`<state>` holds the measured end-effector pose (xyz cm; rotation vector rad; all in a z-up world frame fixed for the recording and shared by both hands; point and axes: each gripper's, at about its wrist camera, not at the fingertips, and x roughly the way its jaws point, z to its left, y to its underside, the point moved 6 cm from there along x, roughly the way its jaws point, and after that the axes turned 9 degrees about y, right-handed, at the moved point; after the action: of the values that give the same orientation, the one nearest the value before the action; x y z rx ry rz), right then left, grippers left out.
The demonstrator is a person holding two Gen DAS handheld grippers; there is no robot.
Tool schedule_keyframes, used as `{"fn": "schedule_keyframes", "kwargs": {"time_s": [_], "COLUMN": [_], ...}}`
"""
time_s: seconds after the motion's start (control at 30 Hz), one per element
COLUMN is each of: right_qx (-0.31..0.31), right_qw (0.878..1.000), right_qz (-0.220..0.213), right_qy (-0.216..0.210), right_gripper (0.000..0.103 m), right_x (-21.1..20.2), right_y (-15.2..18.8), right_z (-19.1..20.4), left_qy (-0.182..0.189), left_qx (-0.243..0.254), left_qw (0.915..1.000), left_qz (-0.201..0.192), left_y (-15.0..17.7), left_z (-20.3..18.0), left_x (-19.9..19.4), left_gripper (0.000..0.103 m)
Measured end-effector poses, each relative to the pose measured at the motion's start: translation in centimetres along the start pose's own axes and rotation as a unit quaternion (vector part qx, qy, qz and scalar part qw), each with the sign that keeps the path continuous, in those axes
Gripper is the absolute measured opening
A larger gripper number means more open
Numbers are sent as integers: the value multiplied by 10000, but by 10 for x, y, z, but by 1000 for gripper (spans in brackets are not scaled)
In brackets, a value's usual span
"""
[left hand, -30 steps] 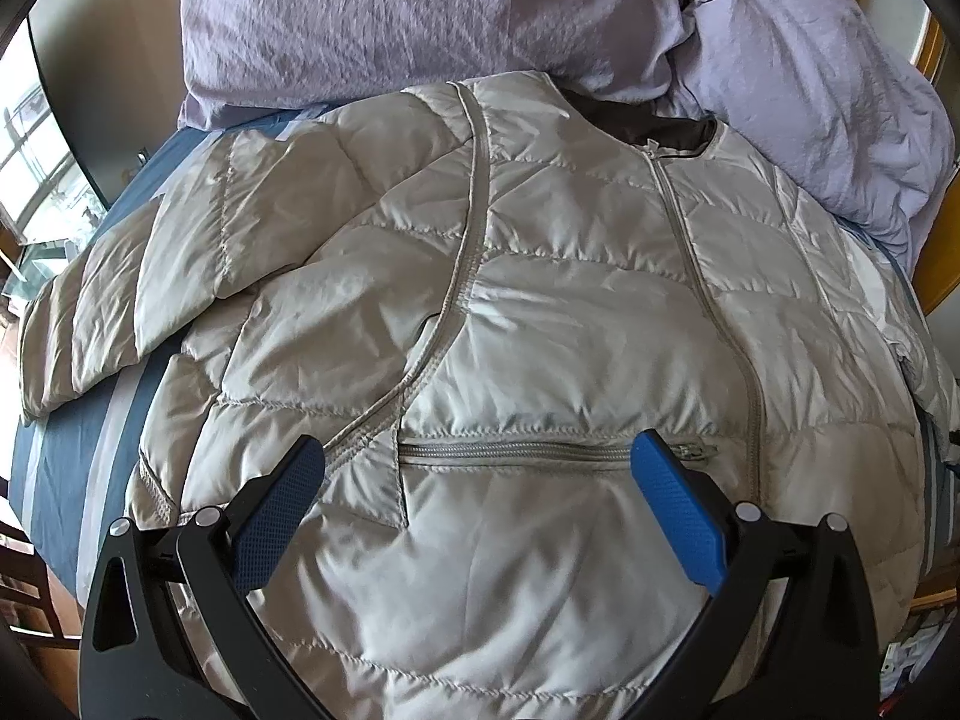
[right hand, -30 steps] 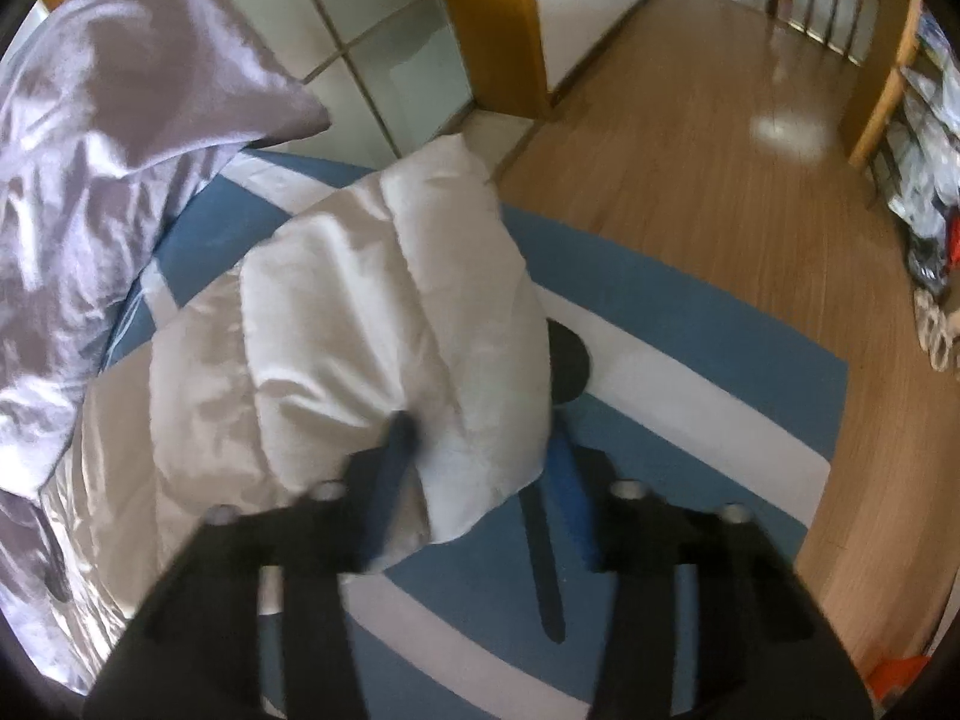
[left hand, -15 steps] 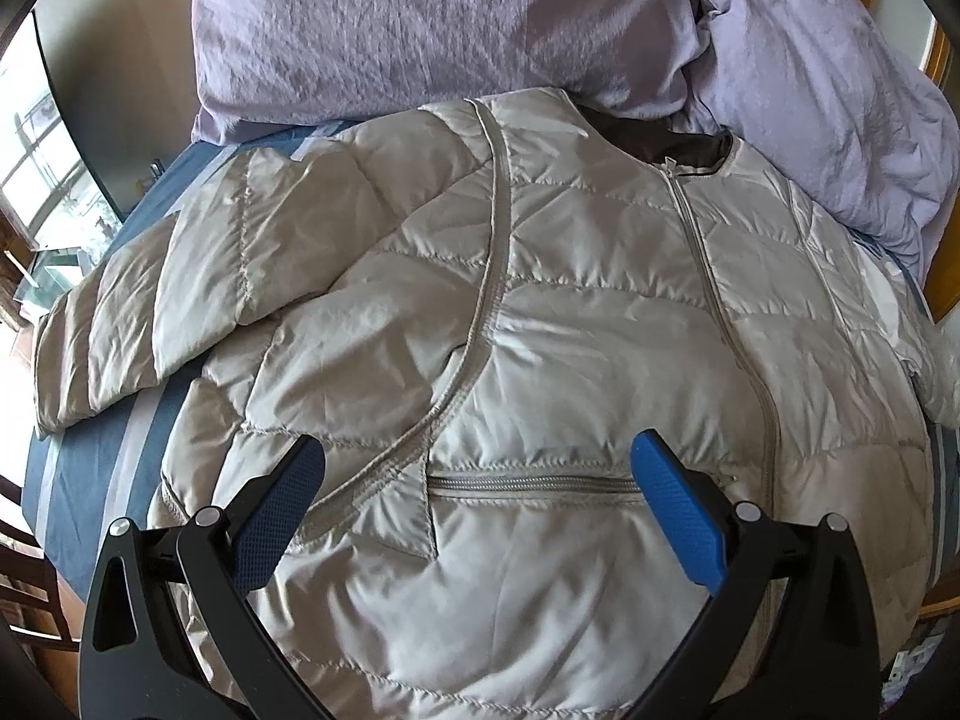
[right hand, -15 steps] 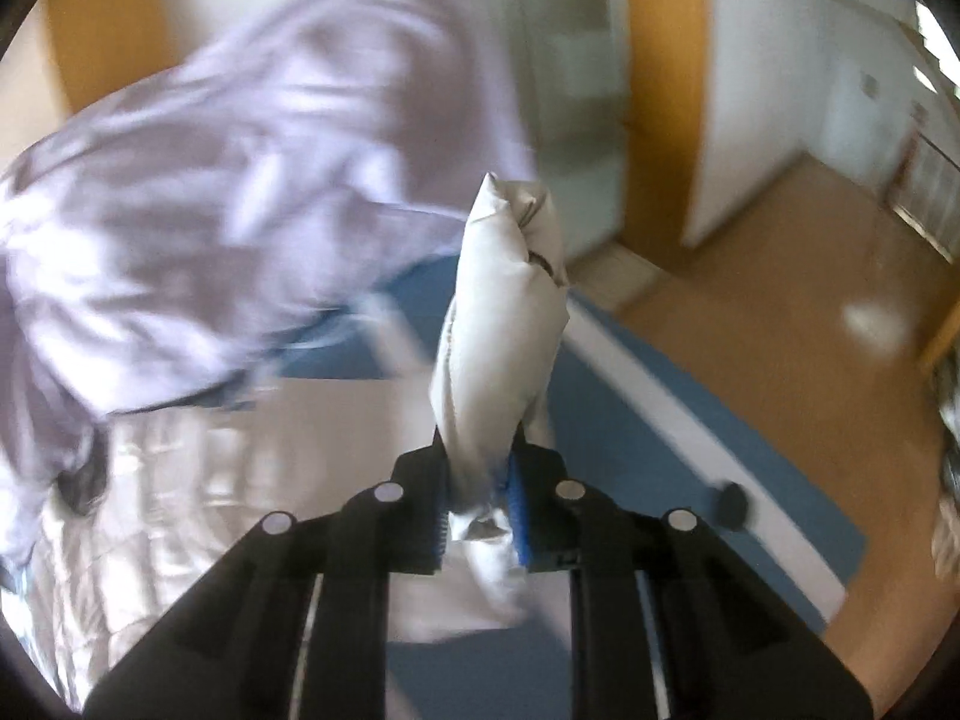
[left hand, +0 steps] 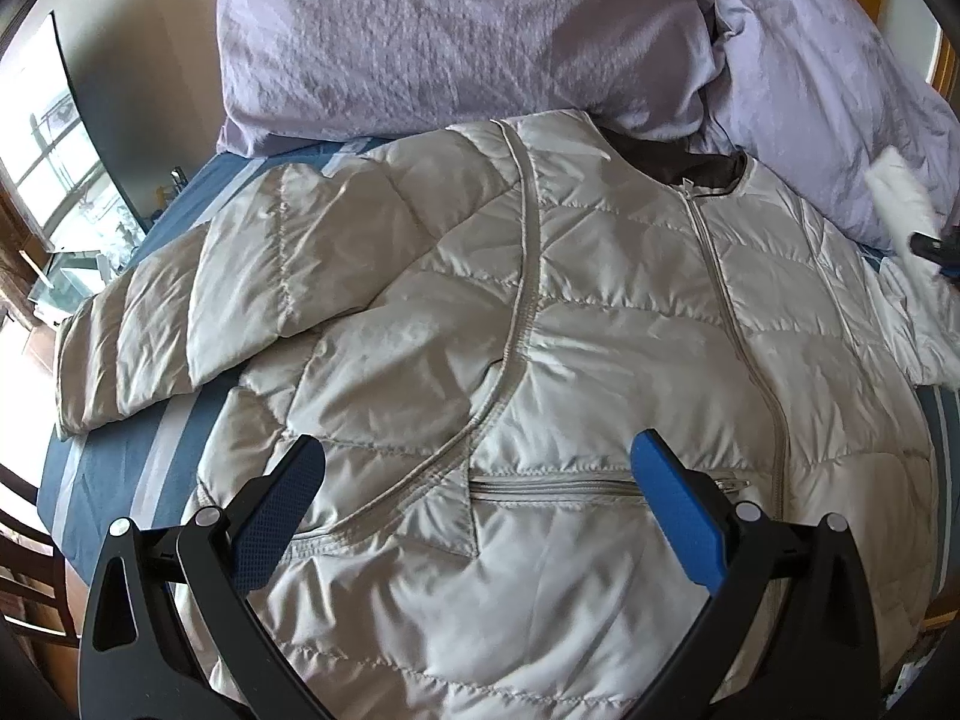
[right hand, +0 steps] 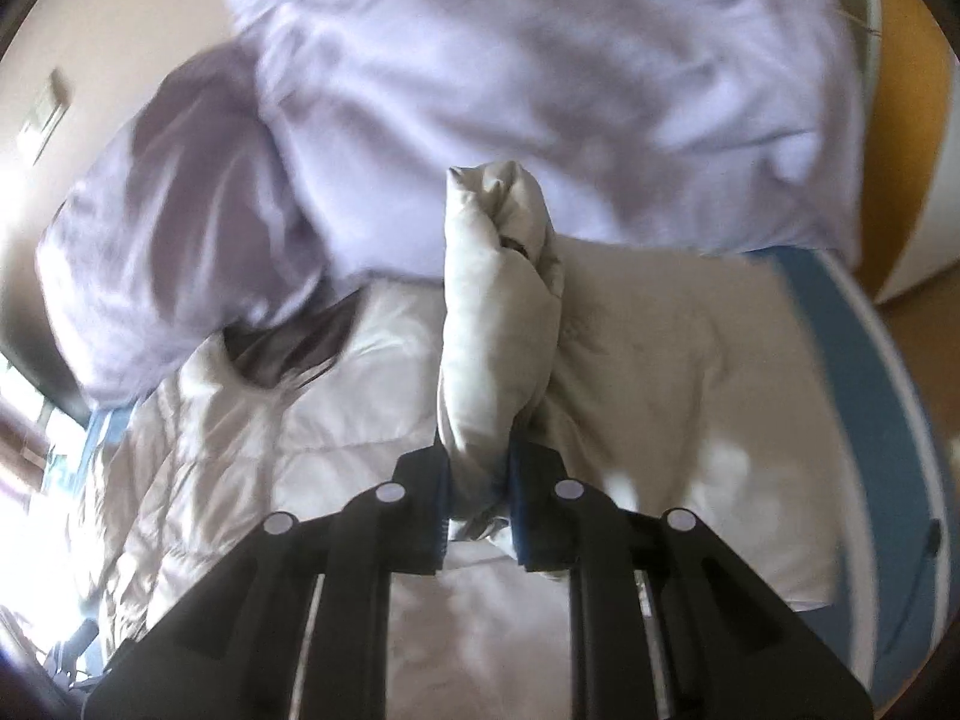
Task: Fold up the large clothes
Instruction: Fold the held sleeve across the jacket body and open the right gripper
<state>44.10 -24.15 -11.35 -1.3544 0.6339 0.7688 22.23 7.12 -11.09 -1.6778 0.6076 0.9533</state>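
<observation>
Nearby surroundings: two lilac pillows (left hand: 456,36) crowd jacket (left hand: 540,330) collar on bed (left hand: 120,468).
Left claw (left hand: 477,483): wide apart, empty.
Right claw (right hand: 477,495): just closed, pinching one sleeve (right hand: 495,312).

A bed (left hand: 114,480) fills most of both views, its cover blue with paler stripes running along it. At its head lie two crumpled lilac pillows (left hand: 456,36) (the right one slumps against the other), the same pair blurred in the right wrist view (right hand: 540,78). Behind them stands a plain beige wall (left hand: 144,30), with a light switch plate (right hand: 45,105) on it. A window (left hand: 54,180) at the left edge lets in bright daylight. Orange-brown wooden trim (right hand: 906,120) stands at the right of the bed, and dark wooden furniture (left hand: 30,570) shows low on the left.
</observation>
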Motion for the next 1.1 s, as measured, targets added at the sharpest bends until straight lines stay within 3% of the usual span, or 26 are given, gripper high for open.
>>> {"fn": "schedule_keyframes", "kwargs": {"time_s": [0.3,0.5,0.63,0.7,0.77,0.93,1.1], "right_qx": [-851,-1296,-1590,-1609,-1552,-1202,-1233], "right_qw": [9916,9830,9780,9766,9771,9860,9887], "right_qz": [492,924,1099,1101,986,529,705], "right_qy": [-845,-921,-789,-907,-1069,-1025,-488], "right_gripper": [16,16,23,42,50,51,51], "right_x": [11,28,36,28,15,3,31], "right_y": [38,77,97,97,89,56,56], "right_z": [123,168,167,165,163,154,149], "left_qy": [-78,-131,-169,-170,-116,-95,-187], "left_qx": [-167,-299,-366,-400,-492,-823,-1122], "left_qw": [9998,9994,9992,9990,9987,9966,9935], "left_qz": [-66,-88,-64,-37,-11,-31,-81], "left_y": [0,2,4,4,4,-1,-7], "left_z": [16,27,35,41,49,75,107], "left_x": [-6,-9,-8,-8,-7,-7,-9], "left_gripper": [102,102,102,102,102,102,102]}}
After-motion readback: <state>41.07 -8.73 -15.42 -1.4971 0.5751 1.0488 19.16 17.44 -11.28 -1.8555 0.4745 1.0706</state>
